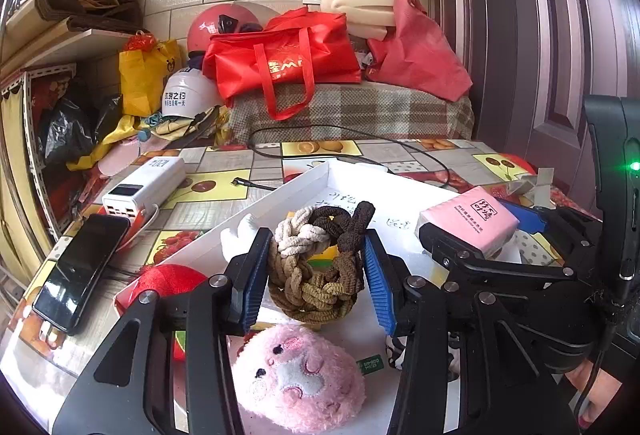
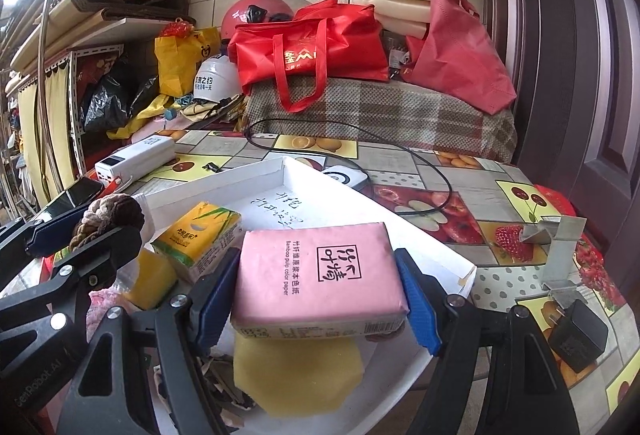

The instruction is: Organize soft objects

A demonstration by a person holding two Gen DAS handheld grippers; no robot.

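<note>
Twin close wrist views toward the wall, sharing white tray (image 1: 320,175) (image 2: 280,165).

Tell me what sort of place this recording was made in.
Probably a lived-in home, in a cluttered storage or entry corner. A fruit-print tablecloth covers the table, helmets and red shopping bags pile up against a tiled wall, and a metal shelf holds stacked odds and ends.
</note>
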